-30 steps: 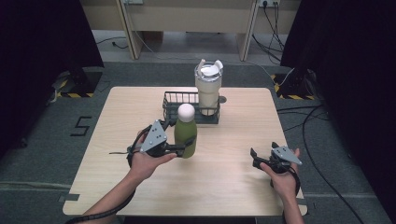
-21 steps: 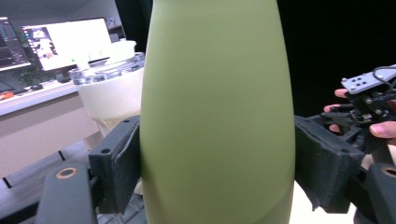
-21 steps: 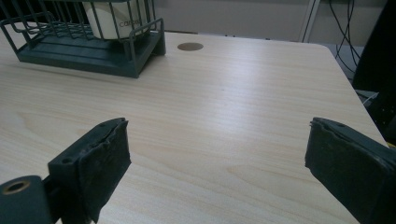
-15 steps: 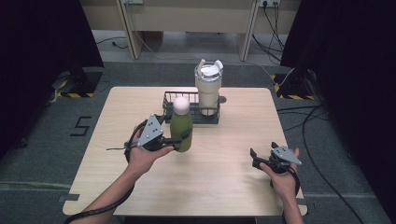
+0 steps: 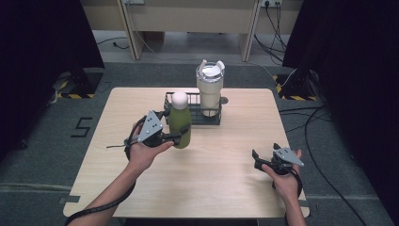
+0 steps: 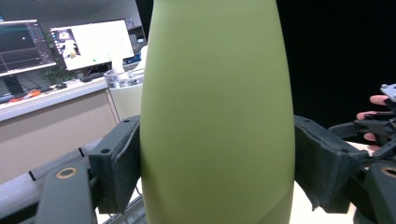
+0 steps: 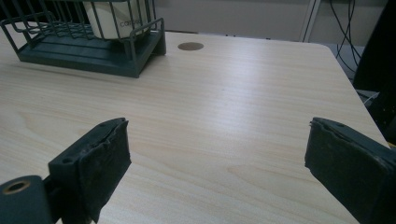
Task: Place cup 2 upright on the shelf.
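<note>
- A pale wooden tabletop [image 5: 221,174] is set on grey carpet, with dark curtains at both sides and desk legs beyond the far edge.
- A dark wire basket [image 5: 190,113] is placed near the middle of the far edge; a cream tumbler [image 5: 209,94] is stood upright in its right part, so the left part appears to be left free.
- The green bottle [image 5: 179,123] is held upright just in front of the basket's left part, clamped at mid-body by the left gripper [image 5: 169,138], probably so that it can be lowered in level.
- The right gripper [image 5: 266,160] is kept near the right edge, jaws wide apart on nothing, apparently clear of the work.
</note>
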A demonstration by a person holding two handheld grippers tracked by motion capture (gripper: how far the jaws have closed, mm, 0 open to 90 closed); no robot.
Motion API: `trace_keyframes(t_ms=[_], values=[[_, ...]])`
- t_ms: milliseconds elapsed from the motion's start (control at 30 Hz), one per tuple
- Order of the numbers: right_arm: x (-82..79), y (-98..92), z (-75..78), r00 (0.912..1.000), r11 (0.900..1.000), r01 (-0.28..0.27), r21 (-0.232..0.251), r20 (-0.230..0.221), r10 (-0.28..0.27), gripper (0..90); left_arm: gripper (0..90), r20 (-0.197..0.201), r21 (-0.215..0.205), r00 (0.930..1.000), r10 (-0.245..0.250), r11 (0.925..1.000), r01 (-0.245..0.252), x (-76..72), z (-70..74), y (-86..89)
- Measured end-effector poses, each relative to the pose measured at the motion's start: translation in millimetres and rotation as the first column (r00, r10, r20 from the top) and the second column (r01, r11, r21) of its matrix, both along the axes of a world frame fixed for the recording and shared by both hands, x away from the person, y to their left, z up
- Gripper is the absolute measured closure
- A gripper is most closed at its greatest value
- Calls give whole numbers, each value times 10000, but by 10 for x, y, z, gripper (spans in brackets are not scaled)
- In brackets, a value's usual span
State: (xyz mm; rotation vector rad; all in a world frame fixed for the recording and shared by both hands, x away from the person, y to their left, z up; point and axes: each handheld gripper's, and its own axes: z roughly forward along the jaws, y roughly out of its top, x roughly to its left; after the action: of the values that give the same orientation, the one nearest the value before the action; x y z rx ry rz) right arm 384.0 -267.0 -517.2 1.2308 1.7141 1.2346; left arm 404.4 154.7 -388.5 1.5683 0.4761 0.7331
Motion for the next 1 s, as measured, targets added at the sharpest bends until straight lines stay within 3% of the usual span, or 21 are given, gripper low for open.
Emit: trace_keyframes(t_ms=[367, 1000], values=[[1, -1, 0, 10000, 10000, 2, 20, -5, -2, 72, 234, -29, -37, 9992, 395, 9992, -395, 94, 8, 22], [1, -1, 1, 10000, 10000, -2, 25, -27, 2, 75, 234, -154, -250, 9920, 1256, 9917, -1259, 284, 16, 90]])
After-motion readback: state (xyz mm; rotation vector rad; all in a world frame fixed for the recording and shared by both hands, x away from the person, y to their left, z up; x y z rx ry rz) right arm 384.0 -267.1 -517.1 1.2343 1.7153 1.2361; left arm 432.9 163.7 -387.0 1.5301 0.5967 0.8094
